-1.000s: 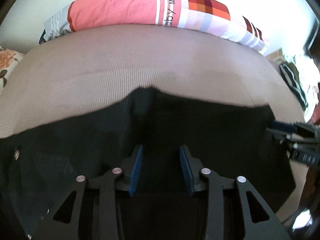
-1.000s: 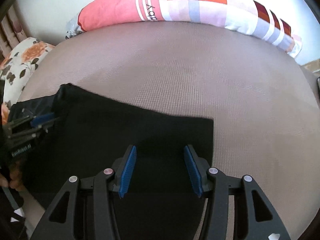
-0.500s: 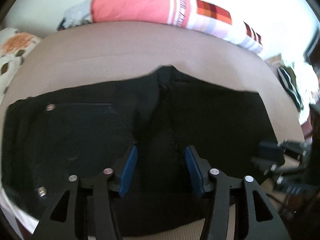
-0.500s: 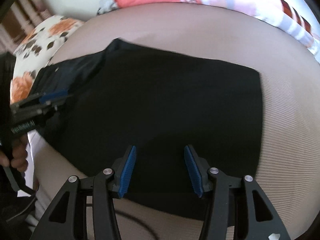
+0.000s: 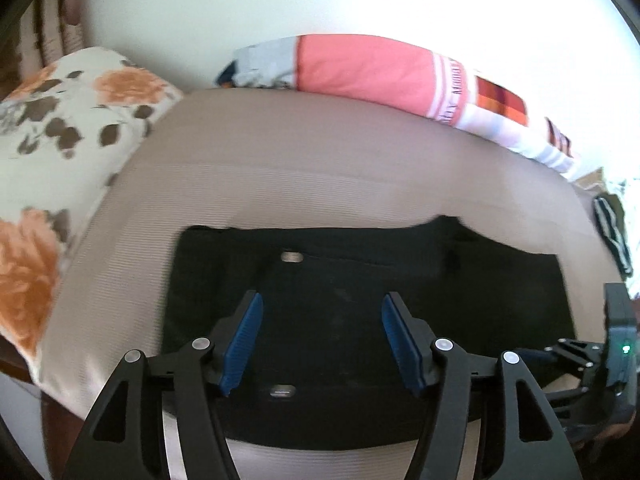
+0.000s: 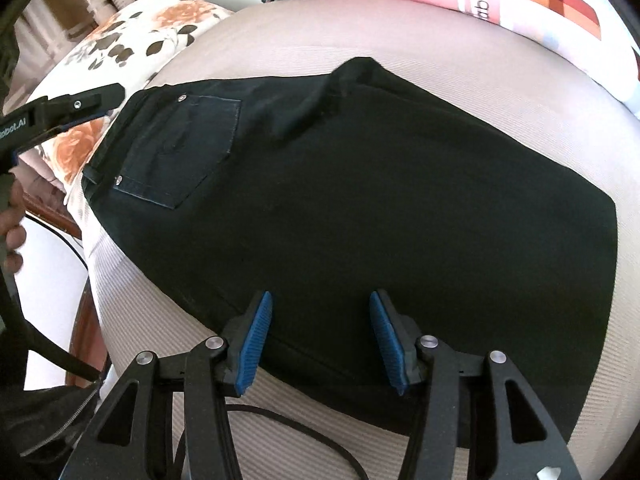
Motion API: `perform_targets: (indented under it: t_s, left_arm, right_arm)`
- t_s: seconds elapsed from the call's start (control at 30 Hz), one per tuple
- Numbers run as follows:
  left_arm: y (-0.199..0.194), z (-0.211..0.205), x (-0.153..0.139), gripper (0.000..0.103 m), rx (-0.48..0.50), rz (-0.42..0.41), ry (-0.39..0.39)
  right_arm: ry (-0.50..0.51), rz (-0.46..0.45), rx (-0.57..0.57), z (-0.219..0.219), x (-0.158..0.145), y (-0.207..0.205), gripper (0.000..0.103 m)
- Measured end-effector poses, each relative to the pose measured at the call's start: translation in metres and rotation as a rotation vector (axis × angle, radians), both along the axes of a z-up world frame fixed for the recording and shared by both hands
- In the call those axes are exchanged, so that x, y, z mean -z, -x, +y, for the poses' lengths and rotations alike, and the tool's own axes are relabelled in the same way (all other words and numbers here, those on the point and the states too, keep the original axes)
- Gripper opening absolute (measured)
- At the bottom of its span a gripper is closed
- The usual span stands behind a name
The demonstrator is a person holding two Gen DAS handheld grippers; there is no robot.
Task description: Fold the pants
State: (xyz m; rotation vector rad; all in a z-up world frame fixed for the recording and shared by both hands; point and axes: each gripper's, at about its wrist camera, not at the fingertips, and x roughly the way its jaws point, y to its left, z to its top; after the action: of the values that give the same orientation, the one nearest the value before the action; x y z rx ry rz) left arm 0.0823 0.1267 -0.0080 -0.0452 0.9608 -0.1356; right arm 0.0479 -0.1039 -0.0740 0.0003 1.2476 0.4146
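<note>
Black pants [image 6: 400,200] lie folded flat on the beige bed [image 6: 440,64], with a back pocket [image 6: 180,148] and rivets at their left end. In the left wrist view the pants [image 5: 360,292] fill the lower middle. My left gripper [image 5: 322,340] is open and empty, held above the pocket end. My right gripper [image 6: 320,340] is open and empty, above the pants' near edge. The left gripper also shows at the left of the right wrist view [image 6: 60,112]; the right gripper shows at the right of the left wrist view [image 5: 592,356].
A floral pillow [image 5: 60,152] lies at the left of the bed. A pink and checked bolster [image 5: 380,72] lies along the far edge by the white wall. A black cable [image 6: 300,432] runs over the bed's near edge. Striped clothes [image 5: 612,236] lie at the far right.
Both grippers have pulled back and up from the pants, so more of the bed shows. The left view has swung left toward the floral pillow. Both stay open.
</note>
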Motion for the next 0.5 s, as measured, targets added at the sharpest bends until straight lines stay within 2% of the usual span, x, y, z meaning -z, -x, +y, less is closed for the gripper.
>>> perform_targets:
  t_s: [0.17, 0.3, 0.5]
  left_arm:
    - [-0.010, 0.047, 0.009, 0.063, -0.044, 0.062, -0.008]
    - [-0.014, 0.078, 0.020, 0.063, -0.075, 0.101, 0.035]
    - [-0.021, 0.116, 0.037, 0.063, -0.087, 0.140, 0.154]
  right_arm:
    - [-0.008, 0.005, -0.023, 0.016, 0.000, -0.002, 0.049]
    - [-0.017, 0.012, -0.050, 0.029, 0.000, -0.004, 0.049]
    - [-0.048, 0.006, -0.044, 0.035, -0.010, -0.010, 0.051]
